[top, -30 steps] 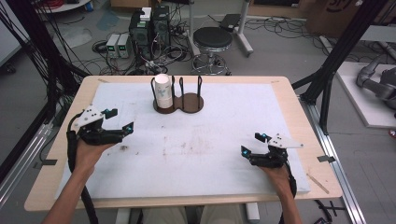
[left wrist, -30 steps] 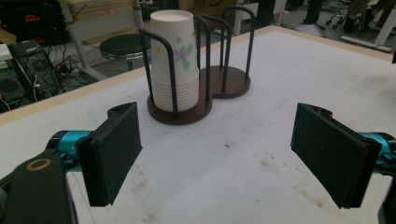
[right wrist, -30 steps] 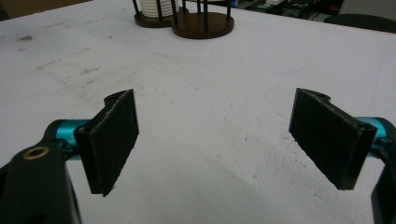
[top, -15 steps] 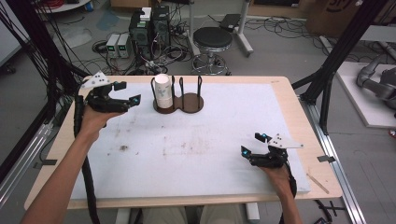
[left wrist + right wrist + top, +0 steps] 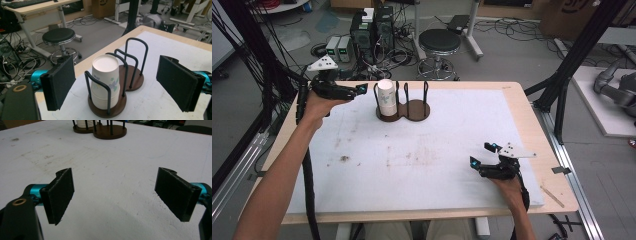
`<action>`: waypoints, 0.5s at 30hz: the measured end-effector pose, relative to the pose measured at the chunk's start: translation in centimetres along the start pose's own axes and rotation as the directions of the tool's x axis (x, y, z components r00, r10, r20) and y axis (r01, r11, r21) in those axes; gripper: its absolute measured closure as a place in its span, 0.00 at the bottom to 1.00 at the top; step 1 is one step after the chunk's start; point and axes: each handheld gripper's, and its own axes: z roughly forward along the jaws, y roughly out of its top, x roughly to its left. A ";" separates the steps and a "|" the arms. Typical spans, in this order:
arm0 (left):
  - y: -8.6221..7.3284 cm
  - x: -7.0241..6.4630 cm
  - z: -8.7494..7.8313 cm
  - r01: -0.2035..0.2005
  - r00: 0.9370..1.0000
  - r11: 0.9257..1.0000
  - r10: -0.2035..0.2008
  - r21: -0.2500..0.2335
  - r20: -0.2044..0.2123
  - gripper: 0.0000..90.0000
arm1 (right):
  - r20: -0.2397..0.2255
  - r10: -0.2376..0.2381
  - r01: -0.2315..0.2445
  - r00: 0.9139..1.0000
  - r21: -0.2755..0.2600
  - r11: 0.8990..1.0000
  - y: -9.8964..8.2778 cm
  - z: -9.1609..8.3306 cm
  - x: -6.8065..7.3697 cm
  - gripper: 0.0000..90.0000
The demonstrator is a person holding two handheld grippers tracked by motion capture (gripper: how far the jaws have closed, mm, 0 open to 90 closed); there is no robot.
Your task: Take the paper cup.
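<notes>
A stack of upside-down white paper cups (image 5: 386, 97) (image 5: 106, 80) stands in the left ring of a dark two-ring holder (image 5: 412, 108) (image 5: 131, 80) at the table's far middle. My left gripper (image 5: 358, 90) (image 5: 117, 85) hangs open just left of the cups, raised above the table, jaws wide and empty, aimed at the stack. My right gripper (image 5: 482, 155) (image 5: 117, 197) rests open near the front right of the white mat (image 5: 422, 155), nothing between its jaws. In the right gripper view the holder (image 5: 110, 131) sits far off at the top.
The wooden table edge (image 5: 522, 100) frames the mat. Beyond the far edge stand a black stool (image 5: 439, 42) (image 5: 58, 36), computer boxes (image 5: 372, 30) and cables on the floor. Black frame posts (image 5: 572, 65) rise at both sides.
My left gripper has travelled from the table's left side up and forward to just beside the cup stack. The right gripper has stayed put.
</notes>
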 end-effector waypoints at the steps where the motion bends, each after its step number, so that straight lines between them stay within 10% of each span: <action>1: 0.2 0.1 0.2 -0.004 1.000 1.000 0.003 0.009 0.006 0.17 | -0.001 0.003 -0.003 1.000 0.001 1.000 0.0 0.0 0.0 0.18; 15: 2.9 2.0 3.7 -0.044 0.998 0.997 0.041 0.068 0.047 0.17 | 0.008 -0.001 0.001 1.000 0.002 1.000 0.0 0.0 0.1 0.18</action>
